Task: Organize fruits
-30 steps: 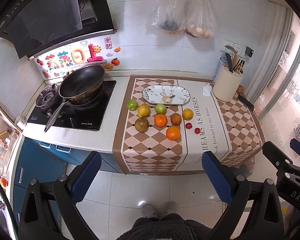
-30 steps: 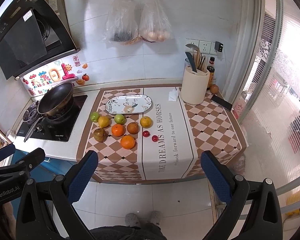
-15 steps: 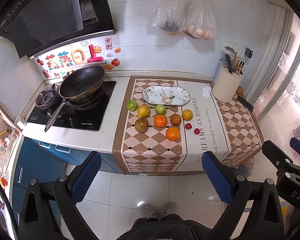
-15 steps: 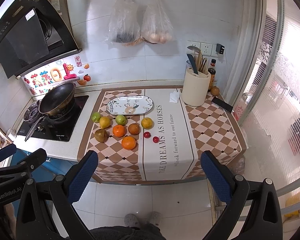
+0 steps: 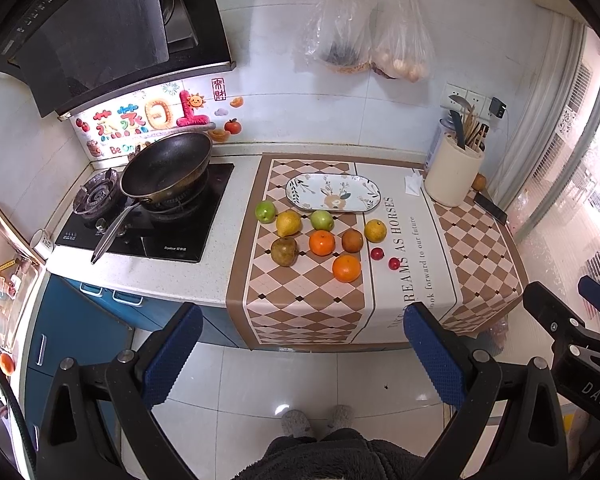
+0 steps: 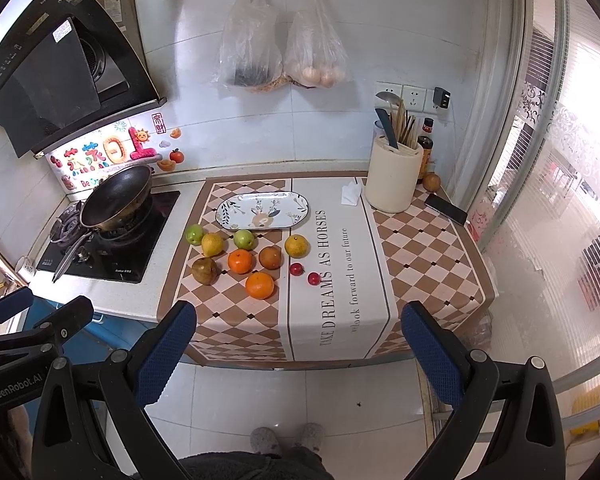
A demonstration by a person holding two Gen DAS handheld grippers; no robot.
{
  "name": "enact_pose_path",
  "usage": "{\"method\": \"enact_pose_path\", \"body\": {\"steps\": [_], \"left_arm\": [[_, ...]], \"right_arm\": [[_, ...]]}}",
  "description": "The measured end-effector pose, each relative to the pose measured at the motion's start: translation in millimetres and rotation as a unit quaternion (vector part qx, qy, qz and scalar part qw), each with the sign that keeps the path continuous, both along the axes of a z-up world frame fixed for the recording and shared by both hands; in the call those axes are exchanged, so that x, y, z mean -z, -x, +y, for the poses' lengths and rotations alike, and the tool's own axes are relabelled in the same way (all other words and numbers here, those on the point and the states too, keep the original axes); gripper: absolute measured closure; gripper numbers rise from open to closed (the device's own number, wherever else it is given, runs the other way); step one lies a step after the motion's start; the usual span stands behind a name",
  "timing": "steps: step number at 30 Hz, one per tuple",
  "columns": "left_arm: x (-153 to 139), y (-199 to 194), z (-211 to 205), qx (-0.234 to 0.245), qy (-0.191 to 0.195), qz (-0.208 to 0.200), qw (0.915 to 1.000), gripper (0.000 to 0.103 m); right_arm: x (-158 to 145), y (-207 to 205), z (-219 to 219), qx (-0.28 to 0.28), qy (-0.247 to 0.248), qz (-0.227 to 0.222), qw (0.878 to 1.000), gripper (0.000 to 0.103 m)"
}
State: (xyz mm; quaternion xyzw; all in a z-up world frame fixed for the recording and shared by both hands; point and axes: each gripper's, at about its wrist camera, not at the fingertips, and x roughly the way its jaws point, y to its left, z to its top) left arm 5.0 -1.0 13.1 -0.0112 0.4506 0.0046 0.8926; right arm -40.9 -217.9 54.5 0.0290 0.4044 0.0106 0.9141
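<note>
Approach step, nothing picked yet. Left gripper (image 5: pixel 303 344) and right gripper (image 6: pixel 296 340) both spread wide, empty, well back from the counter. Fruits (image 6: pixel 240 261) lie loose on the checkered runner (image 6: pixel 420 256), just in front of the bare oval plate (image 6: pixel 300 210). Next move likely needs reaching in to the nearest orange (image 6: pixel 260 285).

Both wrist views high, far back, facing counter (image 5: pixel 220 280); shared fruit spread.
</note>
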Motion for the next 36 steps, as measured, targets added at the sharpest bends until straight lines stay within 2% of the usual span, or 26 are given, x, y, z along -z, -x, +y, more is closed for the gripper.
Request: {"method": "enact_pose_path", "body": {"steps": [17,23,26,28,33,36], "left_arm": [[-11,5,7,0.002,0.002,-0.001,1.0000,0.000],[-11,-2,14,-0.009,-0.002,-0.010,0.9999,0.000],[-3,-17,29,-0.030,-0.012,-0.029,0.9991,0.000],[8,-28,39,-0.042,-0.024,-0.035,0.9982,0.000],[52,-68,57,-0.070,-0.074,-0.027,0.9944,0.000],[84,-104,66,-0.083,-0.099,0.009,0.9916,0.000]], "right_arm": [[-4,1,1,0.005,-0.006,-0.002,1.000,0.000],[2,-6,0,0.024,-0.013,-0.011,1.000,0.000],[13,-11,0,0.027,-0.023,-0.047,0.998,0.000],[27,-20,5,0.020,-0.014,-0.051,0.998,0.000],[80,-62,10,0.005,-0.050,0.008,0.999,0.000],[118,-98,12,-0.003,-0.062,0.047,0.997,0.000]]}}
